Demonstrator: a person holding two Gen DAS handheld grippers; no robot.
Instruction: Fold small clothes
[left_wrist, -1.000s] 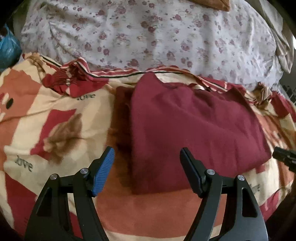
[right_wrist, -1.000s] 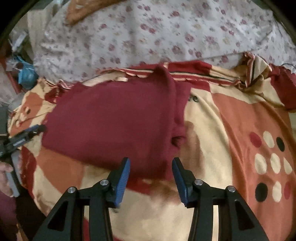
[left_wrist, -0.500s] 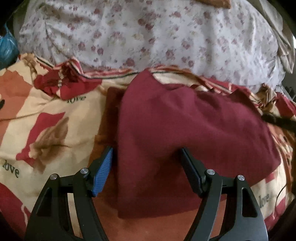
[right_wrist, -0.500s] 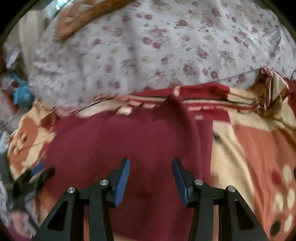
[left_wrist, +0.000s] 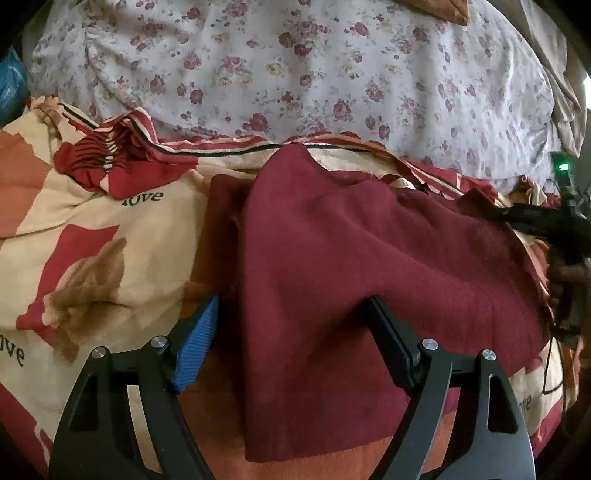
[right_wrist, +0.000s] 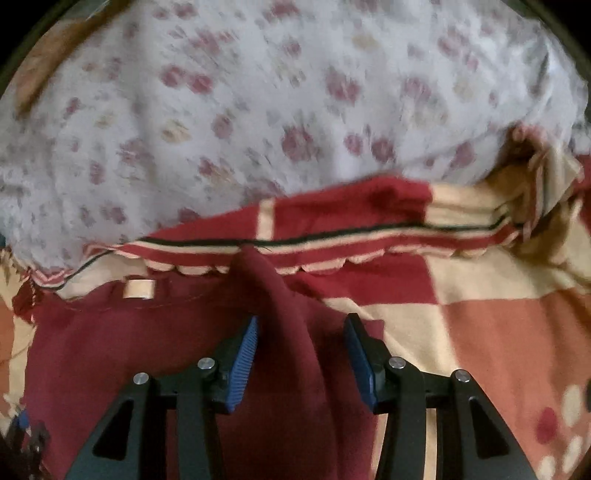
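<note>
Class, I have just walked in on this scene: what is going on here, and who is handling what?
A person holding a gripper in each hand is folding a dark maroon fabric garment on a red, cream and orange patterned blanket. The left gripper and the right gripper are both open, each with a raised fold of the garment between its fingers, neither visibly closed on it. A white floral bedsheet lies bunched behind.

Both grippers are matte black, with cut-out triangular frames and silver round-head screws at the finger pivots. The left gripper (left_wrist: 290, 343) and right gripper (right_wrist: 301, 363) carry ribbed blue pads (right_wrist: 243, 365) inside their fingers.
</note>
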